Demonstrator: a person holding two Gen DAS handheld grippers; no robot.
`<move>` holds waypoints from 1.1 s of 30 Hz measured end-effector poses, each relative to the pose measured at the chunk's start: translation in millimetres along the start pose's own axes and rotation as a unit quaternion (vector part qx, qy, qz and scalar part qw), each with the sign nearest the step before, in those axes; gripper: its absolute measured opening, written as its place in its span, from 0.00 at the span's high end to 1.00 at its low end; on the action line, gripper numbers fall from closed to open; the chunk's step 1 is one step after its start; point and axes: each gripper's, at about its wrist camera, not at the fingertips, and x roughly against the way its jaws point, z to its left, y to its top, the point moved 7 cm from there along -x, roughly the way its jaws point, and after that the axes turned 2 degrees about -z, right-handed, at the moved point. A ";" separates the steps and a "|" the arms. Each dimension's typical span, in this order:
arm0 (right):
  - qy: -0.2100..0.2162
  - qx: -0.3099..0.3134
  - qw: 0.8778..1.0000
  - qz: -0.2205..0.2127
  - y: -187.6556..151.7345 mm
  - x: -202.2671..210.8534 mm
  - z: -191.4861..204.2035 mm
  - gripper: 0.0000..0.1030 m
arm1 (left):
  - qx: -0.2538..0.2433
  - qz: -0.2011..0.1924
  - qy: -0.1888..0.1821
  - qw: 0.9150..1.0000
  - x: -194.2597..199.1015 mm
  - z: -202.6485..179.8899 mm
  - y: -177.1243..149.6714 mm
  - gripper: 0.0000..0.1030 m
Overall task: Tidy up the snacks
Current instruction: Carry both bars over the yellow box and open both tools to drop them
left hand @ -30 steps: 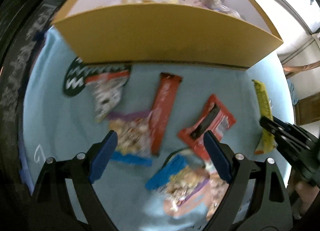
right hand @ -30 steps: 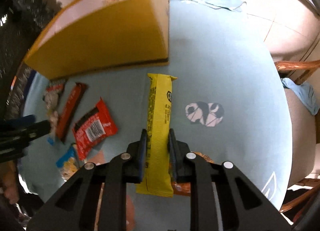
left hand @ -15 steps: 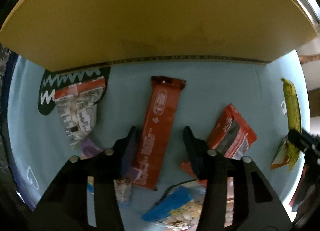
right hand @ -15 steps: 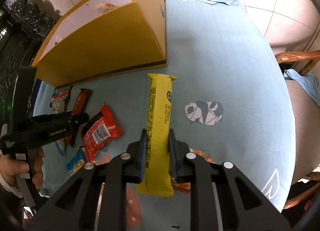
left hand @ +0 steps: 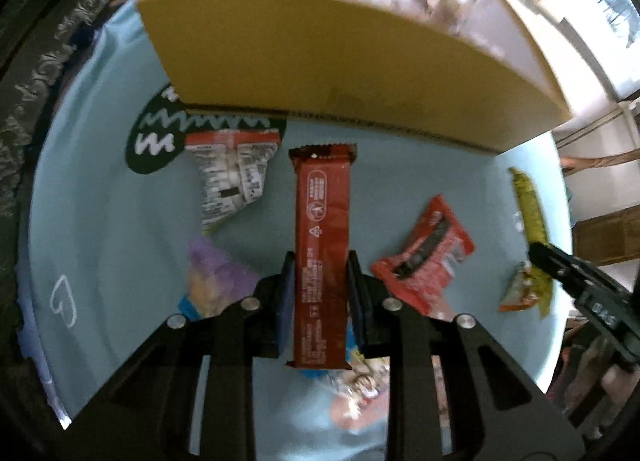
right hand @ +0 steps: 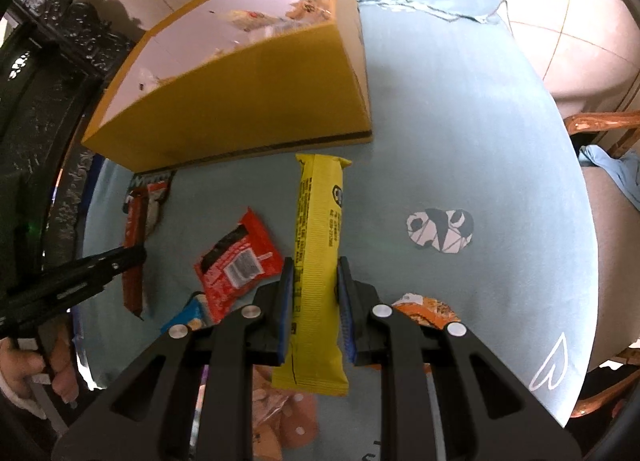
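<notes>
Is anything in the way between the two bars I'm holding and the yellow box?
Nothing visible on the cloth blocks either path. The left gripper holds the red bar, the right gripper the yellow bar. Only the yellow box's near wall stands ahead, so both must clear it.

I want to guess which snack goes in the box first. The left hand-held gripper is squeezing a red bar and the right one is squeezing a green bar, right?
Not quite. The right hand-held gripper squeezes a yellow bar, not a green one; the right wrist view shows it. The left hand-held gripper does squeeze the red bar.
</notes>
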 end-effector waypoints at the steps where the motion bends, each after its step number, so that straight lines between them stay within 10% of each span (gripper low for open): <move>1: 0.002 0.001 1.000 -0.001 0.2 2.2 1.2 0.80 | 0.000 -0.004 0.003 1.000 7.7 0.2 -0.8 0.77; 19: 0.076 0.019 0.995 -0.066 29.5 73.8 52.1 0.80 | -0.012 -0.094 -0.028 0.995 102.4 -14.5 24.4 0.77; 33: 0.069 0.041 0.988 -0.135 149.5 75.4 72.7 0.80 | -0.022 -0.131 -0.013 0.991 112.3 -31.5 130.2 0.77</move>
